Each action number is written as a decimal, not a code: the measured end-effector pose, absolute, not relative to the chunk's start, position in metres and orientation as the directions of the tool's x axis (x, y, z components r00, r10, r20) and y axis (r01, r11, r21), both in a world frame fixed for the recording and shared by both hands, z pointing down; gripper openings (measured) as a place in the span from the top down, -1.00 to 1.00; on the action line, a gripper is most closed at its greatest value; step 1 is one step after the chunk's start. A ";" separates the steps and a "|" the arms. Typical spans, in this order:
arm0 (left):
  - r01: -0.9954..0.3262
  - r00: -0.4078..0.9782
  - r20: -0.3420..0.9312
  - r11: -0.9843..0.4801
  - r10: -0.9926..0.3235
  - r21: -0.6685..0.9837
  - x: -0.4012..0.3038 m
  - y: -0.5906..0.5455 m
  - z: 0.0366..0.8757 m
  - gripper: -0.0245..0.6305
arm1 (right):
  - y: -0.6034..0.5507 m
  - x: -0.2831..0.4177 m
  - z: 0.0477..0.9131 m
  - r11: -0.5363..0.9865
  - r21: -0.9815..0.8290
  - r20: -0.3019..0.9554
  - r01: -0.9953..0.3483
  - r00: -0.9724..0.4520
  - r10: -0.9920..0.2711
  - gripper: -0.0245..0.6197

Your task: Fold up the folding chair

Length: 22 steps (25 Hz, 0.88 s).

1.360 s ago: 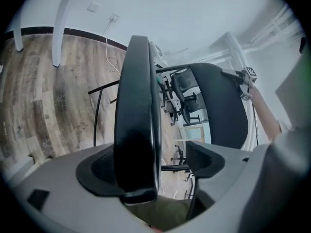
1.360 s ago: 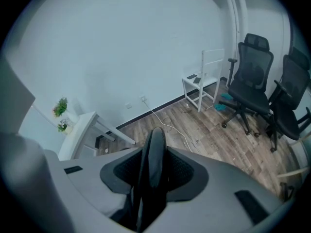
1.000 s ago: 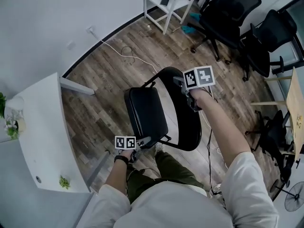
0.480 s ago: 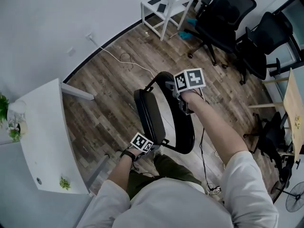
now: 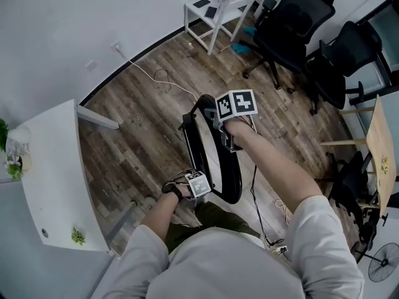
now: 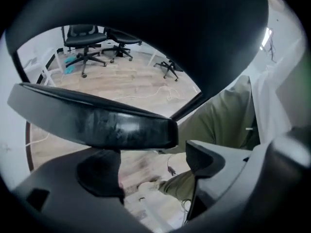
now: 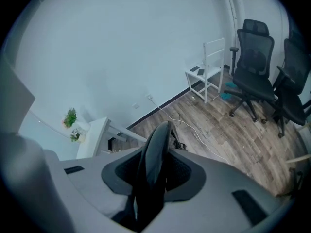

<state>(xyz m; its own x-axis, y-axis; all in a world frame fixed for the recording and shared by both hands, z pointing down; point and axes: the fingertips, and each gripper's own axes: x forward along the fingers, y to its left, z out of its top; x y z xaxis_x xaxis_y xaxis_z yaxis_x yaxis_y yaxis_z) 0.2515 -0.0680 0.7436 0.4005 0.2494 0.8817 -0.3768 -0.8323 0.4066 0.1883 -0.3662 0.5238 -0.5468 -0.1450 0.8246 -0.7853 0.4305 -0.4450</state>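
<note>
Grip first: your right gripper [image 7: 153, 176] is clamped on the upper rim of the folding chair's [image 5: 215, 162] backrest [image 7: 156, 147]. The thin black edge stands upright between the two pads with both pressed against it, and those jaws have just been closing further onto it. Your left gripper [image 6: 150, 166] is released, its jaws well apart, with only floor and your olive trousers [image 6: 218, 125] showing through the gap. The padded front edge of the seat [image 6: 97, 123] lies crosswise over the tip of one finger [image 6: 97, 174] and appears to rest on it, while the other finger is clear of it. In the head view the chair stands on the wooden floor [image 5: 143, 117] right in front of your legs, its seat tipped up steeply and close against the backrest. Your left gripper is at the seat's near edge and your right at the top of the back. As for print, what shows is the black-and-white square patterns on each gripper's marker cube [image 5: 235, 103]. A white desk [image 5: 56, 167] sits to your left, and black office chairs [image 5: 293, 23] stand well apart beyond.
</note>
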 end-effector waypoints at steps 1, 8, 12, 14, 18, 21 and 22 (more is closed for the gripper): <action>-0.356 0.388 0.886 -0.845 0.255 0.399 0.253 -0.069 0.742 -0.33 | -0.365 0.187 0.523 0.430 -0.444 0.826 -0.786 -0.546 -0.144 0.53; -0.309 0.338 0.906 -0.879 0.256 0.363 0.262 -0.070 0.749 -0.33 | -0.366 0.189 0.525 0.437 -0.425 0.834 -0.792 -0.531 -0.149 0.54; -0.307 0.298 0.911 -0.874 0.287 0.376 0.267 -0.060 0.757 -0.33 | -0.366 0.191 0.526 0.433 -0.429 0.834 -0.792 -0.532 -0.146 0.54; -0.320 0.288 0.912 -0.868 0.292 0.380 0.273 -0.057 0.763 -0.33 | -0.365 0.190 0.525 0.428 -0.432 0.834 -0.794 -0.532 -0.144 0.53; -0.310 0.268 0.914 -0.871 0.305 0.382 0.279 -0.062 0.761 -0.33 | -0.366 0.187 0.524 0.423 -0.427 0.838 -0.799 -0.526 -0.148 0.52; -0.296 0.266 0.919 -0.882 0.292 0.366 0.278 -0.060 0.760 -0.33 | -0.363 0.191 0.527 0.413 -0.436 0.837 -0.800 -0.529 -0.140 0.51; -0.304 0.269 0.923 -0.885 0.275 0.352 0.279 -0.062 0.758 -0.33 | -0.364 0.192 0.527 0.412 -0.439 0.837 -0.799 -0.530 -0.137 0.51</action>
<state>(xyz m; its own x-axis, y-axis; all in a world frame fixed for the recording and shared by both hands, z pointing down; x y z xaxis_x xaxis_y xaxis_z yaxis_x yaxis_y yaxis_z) 0.2787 -0.0625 0.7582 0.2690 0.2749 0.9231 -0.3035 -0.8854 0.3522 0.1918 -0.3635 0.5269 -0.5304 -0.1373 0.8366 -0.7987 0.4118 -0.4388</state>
